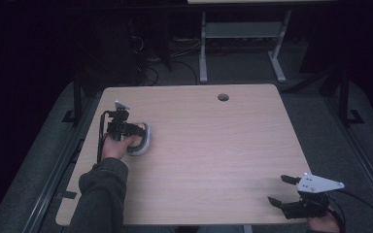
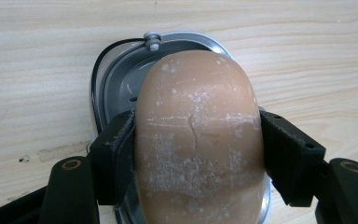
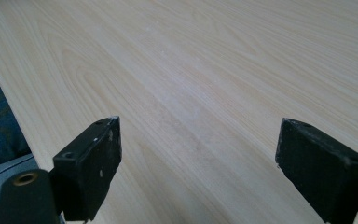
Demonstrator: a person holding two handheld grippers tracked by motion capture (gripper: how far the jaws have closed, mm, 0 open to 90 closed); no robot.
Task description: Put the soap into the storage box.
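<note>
Soap (image 2: 199, 135): one tan oval bar, surface cracked and flecked white, pinched across its width by our left gripper (image 2: 198, 154), a black pad pressed to each side. It sits over a grey soap dish (image 2: 116, 88), seen in the high view at about 9 o'clock on the table (image 1: 213, 145), near the left edge; whether the bar rests in the dish or hangs just above it we cannot tell.

Right gripper (image 1: 284, 190): jaws spread wide, holding nothing, parked at about 5 o'clock near the front edge, well apart from the dish.

Risks, as we judge them: the bar is rounded and possibly slick, so a squeeze off its widest line could squirt it out; the dish is light and unheld, so any drag could slide or tip it.
</note>
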